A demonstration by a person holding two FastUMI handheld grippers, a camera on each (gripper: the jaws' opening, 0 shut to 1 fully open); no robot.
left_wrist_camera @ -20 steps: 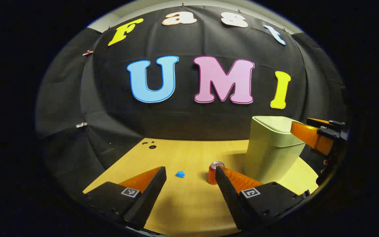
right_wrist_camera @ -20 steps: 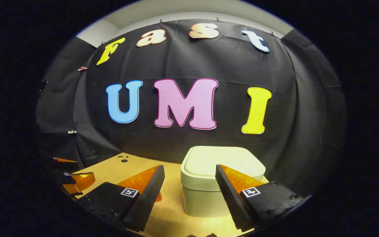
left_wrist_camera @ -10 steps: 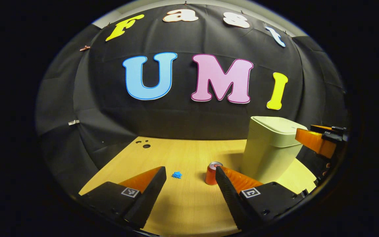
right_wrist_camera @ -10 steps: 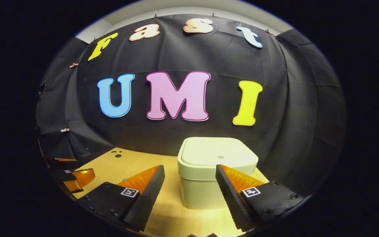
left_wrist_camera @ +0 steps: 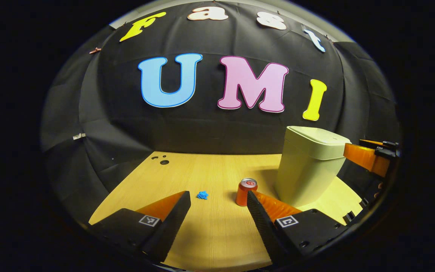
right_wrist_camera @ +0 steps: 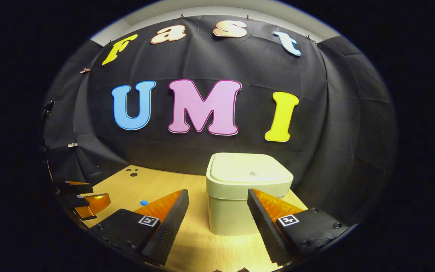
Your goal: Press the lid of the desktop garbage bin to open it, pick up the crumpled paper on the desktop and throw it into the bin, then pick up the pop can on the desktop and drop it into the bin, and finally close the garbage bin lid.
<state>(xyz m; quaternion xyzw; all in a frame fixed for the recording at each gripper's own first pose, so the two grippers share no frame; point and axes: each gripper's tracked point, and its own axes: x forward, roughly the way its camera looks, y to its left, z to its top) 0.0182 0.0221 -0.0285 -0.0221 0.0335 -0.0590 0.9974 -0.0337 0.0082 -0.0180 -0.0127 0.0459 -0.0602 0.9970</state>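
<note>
Both grippers, left gripper (left_wrist_camera: 218, 196) and right gripper (right_wrist_camera: 218, 194), gape empty; bin (right_wrist_camera: 246, 189) lid shut, can (left_wrist_camera: 246, 192) and paper (left_wrist_camera: 202, 195) on the desk (left_wrist_camera: 210, 234).

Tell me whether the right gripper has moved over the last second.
Yes. The right gripper has pulled back and up: in the right gripper view the closed bin looks smaller and shows more front wall.

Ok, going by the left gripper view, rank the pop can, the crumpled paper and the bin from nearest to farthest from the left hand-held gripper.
1. Pop can, just past its right finger.
2. Crumpled paper, ahead between the fingers, close to call against the can.
3. Bin, farther back on the right.
</note>
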